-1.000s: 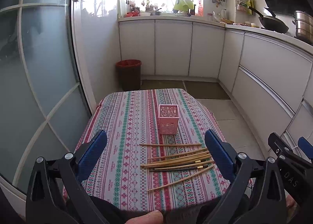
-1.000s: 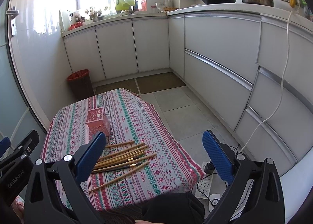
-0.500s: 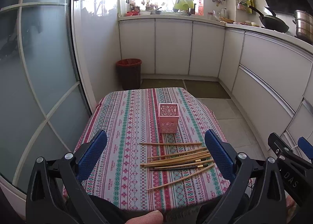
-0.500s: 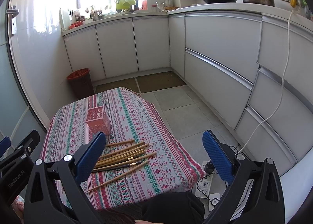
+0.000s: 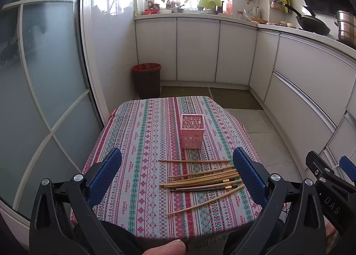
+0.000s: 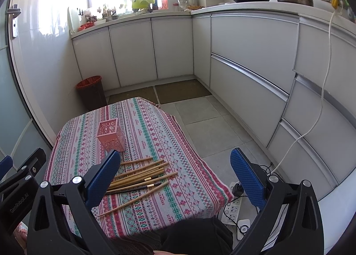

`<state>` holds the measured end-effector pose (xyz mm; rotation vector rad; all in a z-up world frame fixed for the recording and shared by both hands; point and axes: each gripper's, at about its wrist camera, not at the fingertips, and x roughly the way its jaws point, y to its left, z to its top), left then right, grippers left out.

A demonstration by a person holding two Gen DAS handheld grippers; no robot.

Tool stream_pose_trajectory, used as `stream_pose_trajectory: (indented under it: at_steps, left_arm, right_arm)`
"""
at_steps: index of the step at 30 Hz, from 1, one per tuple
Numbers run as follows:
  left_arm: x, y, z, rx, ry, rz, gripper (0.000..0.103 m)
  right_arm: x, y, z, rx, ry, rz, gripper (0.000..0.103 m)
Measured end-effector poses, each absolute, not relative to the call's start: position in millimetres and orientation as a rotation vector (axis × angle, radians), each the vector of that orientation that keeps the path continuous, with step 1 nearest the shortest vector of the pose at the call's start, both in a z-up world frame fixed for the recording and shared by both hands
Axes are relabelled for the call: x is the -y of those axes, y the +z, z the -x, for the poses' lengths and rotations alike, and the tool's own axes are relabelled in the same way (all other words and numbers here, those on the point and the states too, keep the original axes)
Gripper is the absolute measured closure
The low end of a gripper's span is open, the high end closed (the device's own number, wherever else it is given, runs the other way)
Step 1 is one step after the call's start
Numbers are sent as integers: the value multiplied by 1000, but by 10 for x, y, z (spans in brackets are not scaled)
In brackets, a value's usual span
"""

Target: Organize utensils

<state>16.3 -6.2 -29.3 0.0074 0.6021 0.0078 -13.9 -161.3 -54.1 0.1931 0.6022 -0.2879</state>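
Several wooden chopsticks (image 5: 200,177) lie loose across the near half of a small table with a striped patterned cloth (image 5: 142,143); they also show in the right wrist view (image 6: 138,177). A pink perforated holder (image 5: 192,131) stands upright behind them, also in the right wrist view (image 6: 110,135). My left gripper (image 5: 178,179) is open and empty, held above the table's near edge. My right gripper (image 6: 175,177) is open and empty, held above the table's right near corner.
A dark bin with a red liner (image 5: 146,80) stands on the floor beyond the table. White cabinets (image 6: 244,65) run along the back and right. A glass door (image 5: 40,90) is at the left. A power strip with cables (image 6: 233,206) lies on the floor right of the table.
Both cameras have lifted or tilted slightly, so the table sits a little lower in view. The chopsticks and holder have not moved. Both grippers stay open.
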Motion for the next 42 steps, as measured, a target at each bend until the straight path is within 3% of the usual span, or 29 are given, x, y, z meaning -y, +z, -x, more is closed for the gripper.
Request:
stream_pose_trajectory:
  at_steps: [8,14,23,25,30,32,37,42]
  left_arm:
    - [-7,-609,-862,-815,-181,32,7]
    - [682,-1304,-1325,-1094,-424,-260,7]
    - [1704,-1976,-1858,-1162,-583,-651,8]
    - [1814,-2052,-2054,-1187,-583,-725,14]
    - [1984,-2294,-2454,-1236,-594,-965,47]
    - [2002,-2382,-2539,-1260,-591,-1021,56]
    - [2011,-2554,-2600,-1299,-642,-1128,59]
    - [1942,-2682,-2704,-1341,-656,-1159,77]
  right_arm:
    - [2080,-913,-102,-729,-258,-454,7]
    - [2613,-1385,-256,-808,-279,-698,7]
    - [3186,-2061,-406,-908,-266,-1028,7]
    - [3222,-2143,-451,-926,-271,-1023,7]
    - [3260,-2348,-554,-975,-258,-1025,7]
    - [3267,-2402,-580,-994,-254,-1022,7]
    - [3290,-2477,-603,-1012,-271,-1002,7]
    - [3335,-2534,-619,-1017,-287,-999,7]
